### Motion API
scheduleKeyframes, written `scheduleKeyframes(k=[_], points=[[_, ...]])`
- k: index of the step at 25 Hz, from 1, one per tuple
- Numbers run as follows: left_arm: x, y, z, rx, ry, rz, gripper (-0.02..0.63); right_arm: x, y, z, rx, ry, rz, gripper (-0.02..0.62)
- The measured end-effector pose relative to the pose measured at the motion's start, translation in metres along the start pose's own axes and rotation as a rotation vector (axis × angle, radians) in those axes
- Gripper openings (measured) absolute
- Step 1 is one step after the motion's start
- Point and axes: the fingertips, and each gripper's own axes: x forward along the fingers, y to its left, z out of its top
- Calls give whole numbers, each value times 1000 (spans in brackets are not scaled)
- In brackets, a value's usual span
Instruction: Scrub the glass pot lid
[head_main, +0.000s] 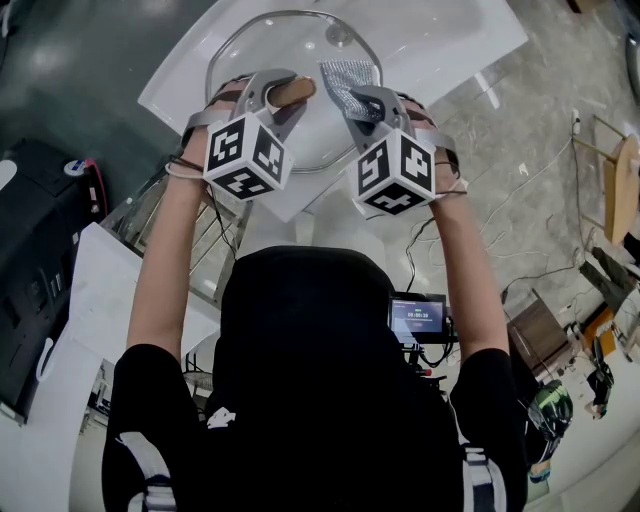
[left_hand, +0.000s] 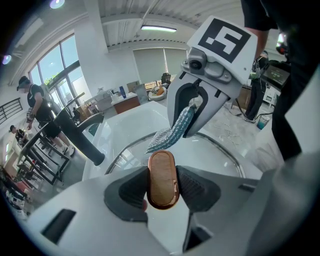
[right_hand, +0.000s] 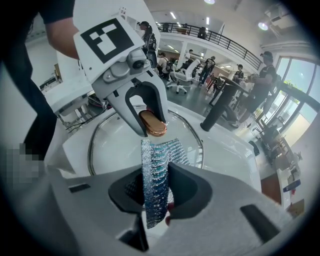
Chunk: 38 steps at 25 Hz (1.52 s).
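Observation:
A glass pot lid (head_main: 250, 45) with a metal rim lies tilted over a white basin (head_main: 460, 40). My left gripper (head_main: 285, 92) is shut on the lid's brown oval handle (left_hand: 161, 179), which sits upright between both pads. My right gripper (head_main: 352, 95) is shut on a silver-blue mesh scrub pad (right_hand: 154, 185); the pad (head_main: 347, 78) sticks out past the jaws, close above the glass just right of the handle. In the left gripper view the pad (left_hand: 172, 132) hangs from the right gripper (left_hand: 192, 112) over the lid rim (left_hand: 225, 147). The right gripper view shows the left gripper (right_hand: 150, 125) and the lid rim (right_hand: 90, 150).
A black post (right_hand: 220, 110) stands past the basin's far side. A black case (head_main: 40, 250) lies on the floor at the left, a small screen (head_main: 418, 318) and cables at the right. Several people stand in the background hall.

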Motion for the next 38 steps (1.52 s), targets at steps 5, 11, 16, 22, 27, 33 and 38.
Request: scheduleKeyframes(k=[5, 11, 16, 22, 27, 33, 38], points=[[1, 0, 0, -1, 3, -1, 170, -3, 13, -2, 0, -1, 18, 72], [1, 0, -1, -7, 3, 0, 170, -6, 28, -7, -3, 5, 40, 72], [0, 0, 0, -11, 1, 2, 170, -13, 42, -8, -11, 8, 63, 72], [1, 1, -2, -17, 0, 4, 170, -15, 61, -11, -2, 13, 97, 72], [1, 0, -2, -24, -3, 5, 170, -17, 81, -13, -1, 19, 128, 72], [2, 0, -2, -26, -3, 7, 170, -18, 96, -16, -13, 26, 163, 72], [2, 1, -2, -27, -4, 6, 170, -19, 98, -16, -8, 23, 175, 72]])
